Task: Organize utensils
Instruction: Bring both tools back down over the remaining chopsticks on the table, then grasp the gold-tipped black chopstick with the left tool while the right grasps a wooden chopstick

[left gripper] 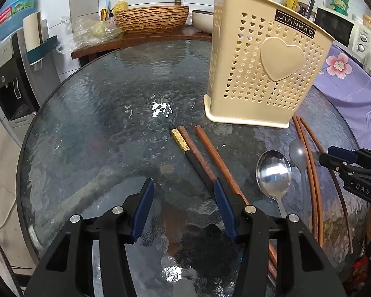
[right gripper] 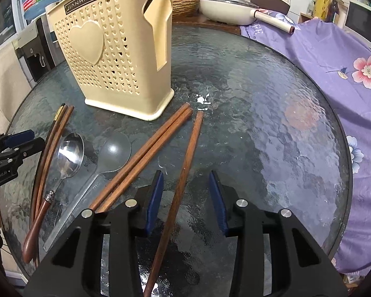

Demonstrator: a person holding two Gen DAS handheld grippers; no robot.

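Note:
A cream perforated utensil holder (left gripper: pixel 259 69) (right gripper: pixel 111 57) stands upright on the round glass table (left gripper: pixel 99 123) (right gripper: pixel 259 123). In the left wrist view my left gripper (left gripper: pixel 183 190) is open; a black gold-banded chopstick (left gripper: pixel 185 146) and brown chopsticks (left gripper: pixel 210 148) lie by its right finger. A steel spoon (left gripper: pixel 274 170) (right gripper: pixel 70 153) and a grey spoon (left gripper: pixel 298 152) (right gripper: pixel 113 151) lie beside them. My right gripper (right gripper: pixel 186 183) is open, with a single brown chopstick (right gripper: pixel 185 163) lying between its fingers and a brown pair (right gripper: pixel 148 153) to its left.
A purple floral cloth (right gripper: pixel 334 57) covers something at the table's right. A wooden counter behind holds a woven basin (left gripper: pixel 150 18) and a white pan (right gripper: pixel 225 7). A water dispenser (left gripper: pixel 10 79) stands to the left. Each gripper shows at the other view's edge.

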